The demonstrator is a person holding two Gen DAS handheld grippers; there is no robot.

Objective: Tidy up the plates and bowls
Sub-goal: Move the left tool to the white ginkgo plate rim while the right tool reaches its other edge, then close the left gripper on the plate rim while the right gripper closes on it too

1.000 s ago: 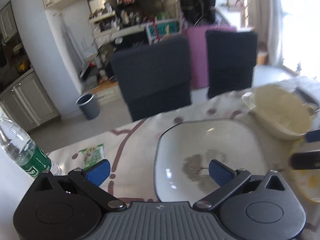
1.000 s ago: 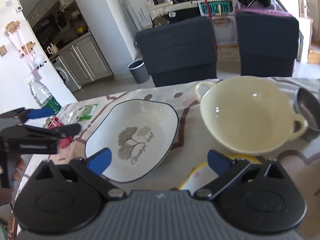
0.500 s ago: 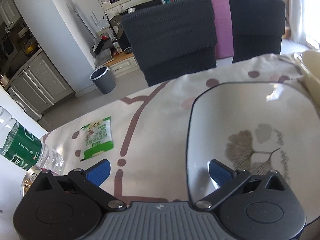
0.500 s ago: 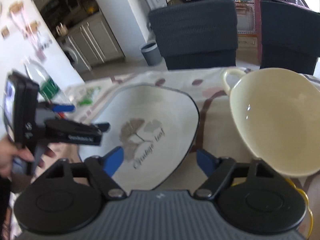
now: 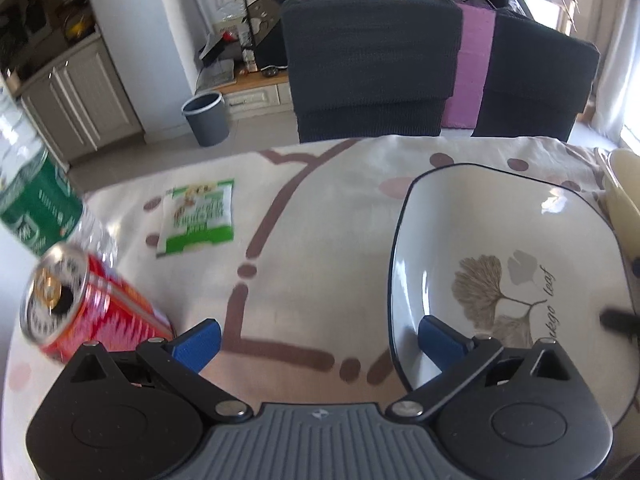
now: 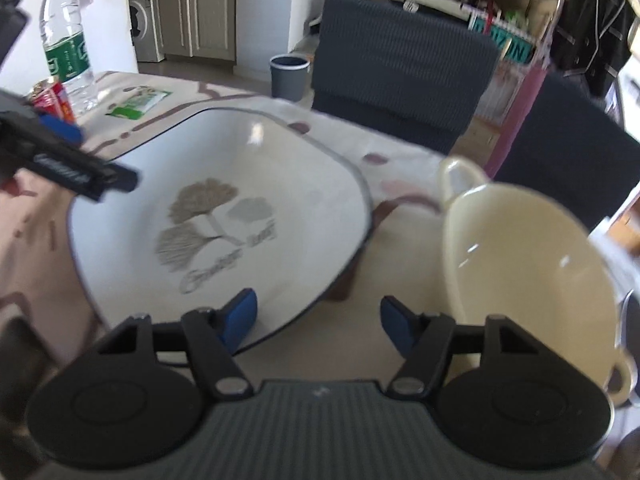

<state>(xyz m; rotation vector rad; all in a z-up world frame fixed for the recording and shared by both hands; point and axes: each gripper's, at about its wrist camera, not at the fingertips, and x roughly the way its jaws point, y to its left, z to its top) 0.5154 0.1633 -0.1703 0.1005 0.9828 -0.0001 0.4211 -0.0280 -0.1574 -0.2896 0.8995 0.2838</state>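
Two open tools (image 5: 318, 340) (image 6: 318, 314) astride white plate (image 6: 224, 216) rim, right narrowing; cream bowl (image 6: 532, 264) whole only rightward.

The white plate (image 6: 224, 208) has a thin dark rim and a grey-brown ginkgo leaf print with grey script. Beside it the bowl (image 6: 528, 264) is plain cream. The desk cloth (image 5: 304, 240) is beige with brown lines and dots (some pinkish). The can (image 5: 80, 304) is red, the packet (image 5: 198, 216) green and white.
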